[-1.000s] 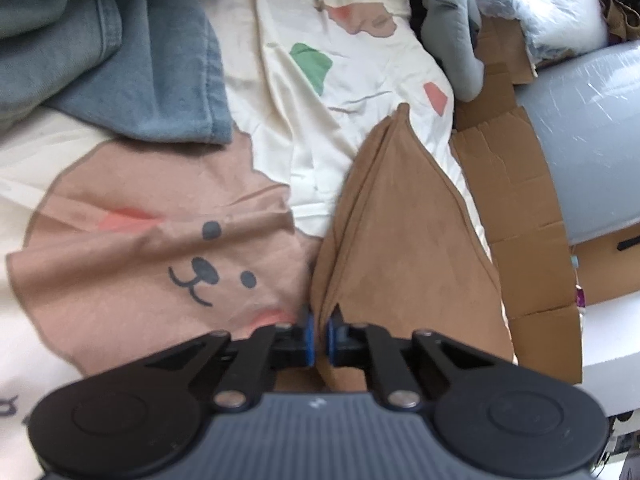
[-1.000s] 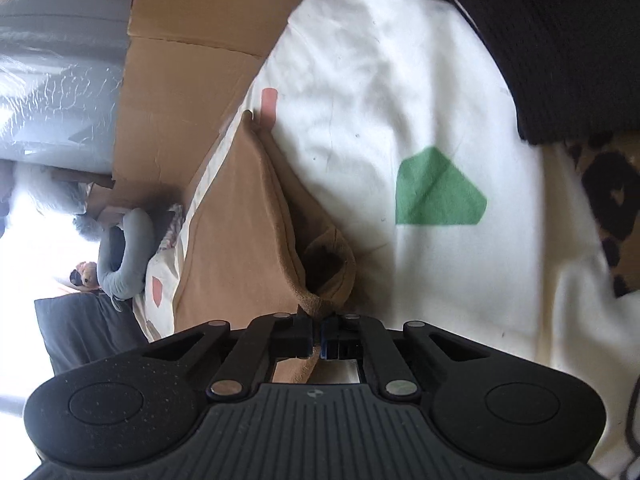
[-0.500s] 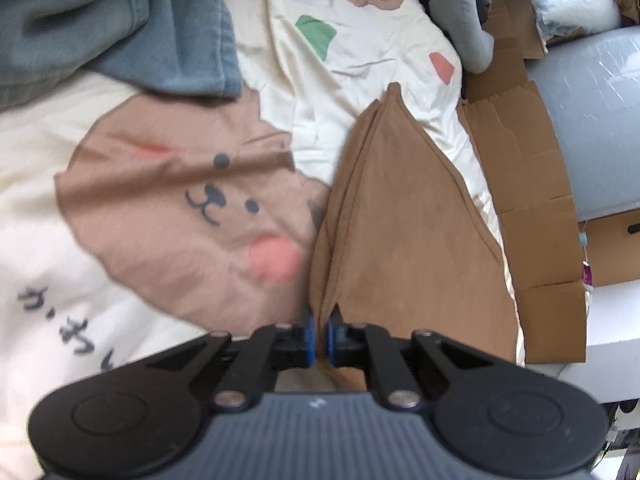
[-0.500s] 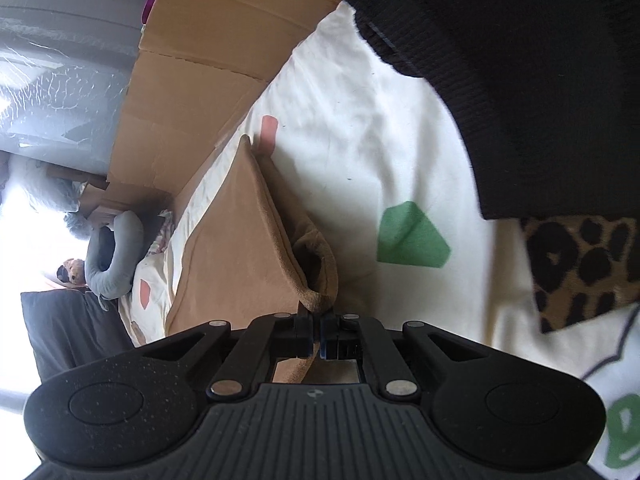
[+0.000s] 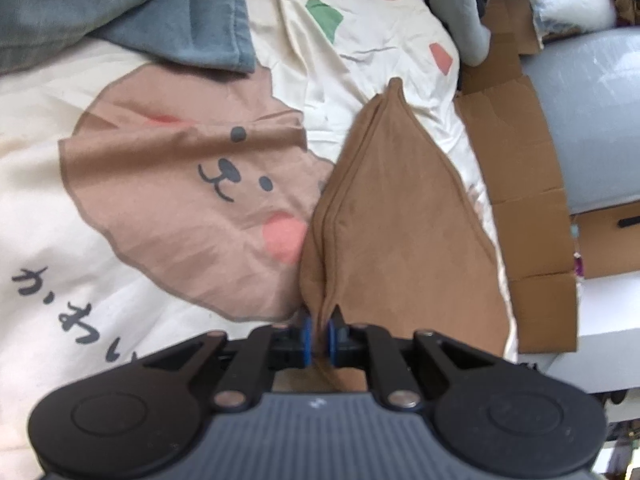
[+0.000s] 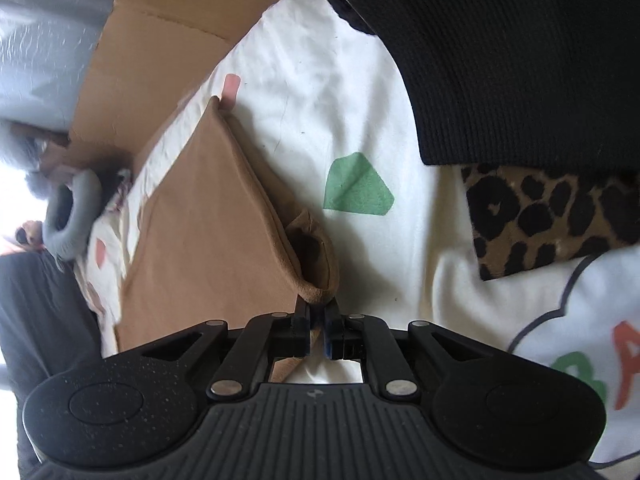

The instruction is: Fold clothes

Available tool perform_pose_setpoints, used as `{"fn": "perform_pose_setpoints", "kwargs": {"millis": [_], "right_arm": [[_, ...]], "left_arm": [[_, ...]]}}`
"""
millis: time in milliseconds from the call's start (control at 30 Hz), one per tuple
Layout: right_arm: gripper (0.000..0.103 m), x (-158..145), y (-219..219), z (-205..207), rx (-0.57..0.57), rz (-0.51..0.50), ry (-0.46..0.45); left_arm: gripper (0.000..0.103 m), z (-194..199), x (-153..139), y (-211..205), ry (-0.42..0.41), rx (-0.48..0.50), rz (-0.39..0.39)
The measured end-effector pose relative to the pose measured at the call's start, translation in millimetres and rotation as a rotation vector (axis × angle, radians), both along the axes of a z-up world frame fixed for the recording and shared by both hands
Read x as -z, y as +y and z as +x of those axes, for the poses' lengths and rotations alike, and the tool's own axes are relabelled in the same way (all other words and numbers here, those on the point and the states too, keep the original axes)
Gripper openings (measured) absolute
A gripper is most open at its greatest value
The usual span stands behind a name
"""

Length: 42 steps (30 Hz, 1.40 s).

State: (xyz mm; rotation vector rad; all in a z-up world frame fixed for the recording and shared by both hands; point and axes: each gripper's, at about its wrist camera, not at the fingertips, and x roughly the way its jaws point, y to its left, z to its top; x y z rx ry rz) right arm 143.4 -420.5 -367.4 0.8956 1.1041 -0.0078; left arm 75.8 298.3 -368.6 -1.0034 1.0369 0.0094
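Brown garment (image 5: 404, 216) lies folded along the bed's edge, and you are loosening both corners at once.
It rests on the printed bedsheet (image 5: 132, 264) with the cardboard (image 5: 516, 168) just beside its outer edge, so the biggest risk is the whole piece sliding toward that side if you drag either hand as you pull away. Next, the fold itself: the layers meet at a raised seam, and a snag could peel the top layer back open. In the left gripper (image 5: 319, 336) the jaws have just been opening, with cloth between the blue pads, seemingly still lightly pinched. In the right gripper (image 6: 318, 330) the jaws have also just been opening; the rolled hem sits at their tips, apparently no longer squeezed. That hem curls up, so it may catch a pad.
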Motion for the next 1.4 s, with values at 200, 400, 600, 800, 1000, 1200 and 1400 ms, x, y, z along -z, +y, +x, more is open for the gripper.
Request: {"fn": "perform_pose_setpoints", "kwargs": {"millis": [200, 400, 600, 800, 1000, 1200, 1400], "right_arm": [[0.03, -26, 15, 6, -0.092, -0.108, 0.021], [0.037, -61, 41, 19, -0.186, -0.208, -0.013], [0.037, -79, 76, 35, -0.294, -0.255, -0.061], [0.037, -72, 126, 55, -0.41, -0.262, -0.085], [0.028, -56, 191, 75, -0.633, -0.258, -0.104], [0.021, -41, 241, 75, -0.775, -0.279, -0.133], [0.019, -30, 267, 63, -0.87, -0.297, -0.143]], "left_arm": [[0.039, -8, 17, 1, -0.018, -0.016, -0.054], [0.041, -14, 33, 6, -0.069, -0.056, -0.143], [0.031, -10, 41, 5, -0.108, -0.051, -0.194], [0.01, -8, 42, 3, -0.112, -0.04, -0.208], [0.009, -10, 39, 6, -0.115, -0.029, -0.201], [0.009, -10, 37, 4, -0.105, -0.026, -0.188], [0.009, -9, 35, 4, -0.098, -0.017, -0.177]]}}
